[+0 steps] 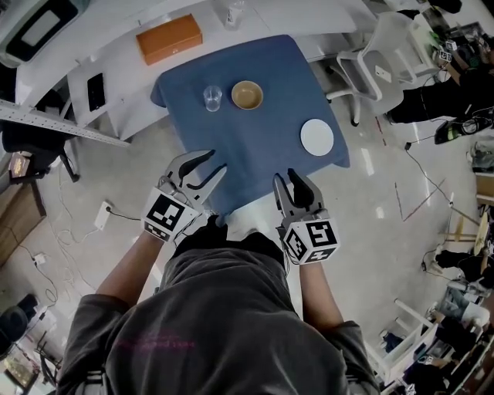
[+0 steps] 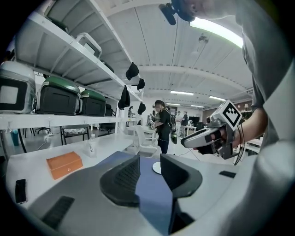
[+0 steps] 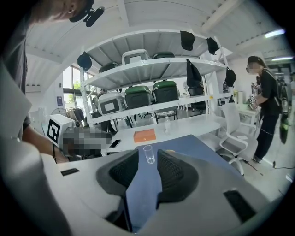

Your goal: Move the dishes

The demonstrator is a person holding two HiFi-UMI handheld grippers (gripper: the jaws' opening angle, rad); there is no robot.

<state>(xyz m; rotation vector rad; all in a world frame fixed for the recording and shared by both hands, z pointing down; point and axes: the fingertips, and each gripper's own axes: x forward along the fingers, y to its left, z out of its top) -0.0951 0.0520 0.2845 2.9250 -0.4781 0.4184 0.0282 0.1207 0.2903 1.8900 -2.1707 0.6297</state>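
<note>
Both tools are held low in front of the person's grey shirt, just short of the near edge of the blue cloth (image 1: 255, 154) that covers the worktop (image 1: 245, 218). The left hand-held gripper (image 1: 211, 165) has its jaws spread, with only cloth showing in the gap. The right hand-held gripper (image 1: 284, 177) is also spread and pinches nothing.

The dishes all lie ahead of the tools and apart from them. The white plate (image 1: 317, 137) is nearest. It sits toward the cloth's right edge, ahead and to the right of the right hand-held gripper. In the left gripper view only a pale sliver of it shows past the jaws, the rest hidden behind the right-hand pad.

Farther back, the clear glass (image 1: 212, 97) stands upright. In the right gripper view it lines up with the gap between that tool's jaws but stands well beyond them. The tan bowl (image 1: 247, 95) sits just to the right of the glass. In the right gripper view the bowl is almost wholly hidden behind the jaw.

Past the cloth, a white worktop (image 1: 116, 69) carries an orange box (image 1: 169, 37) and a clear bottle (image 1: 234, 11), which is cut off by the top edge of the head view. The left tool's handle is under a mosaic patch in the right gripper view.
</note>
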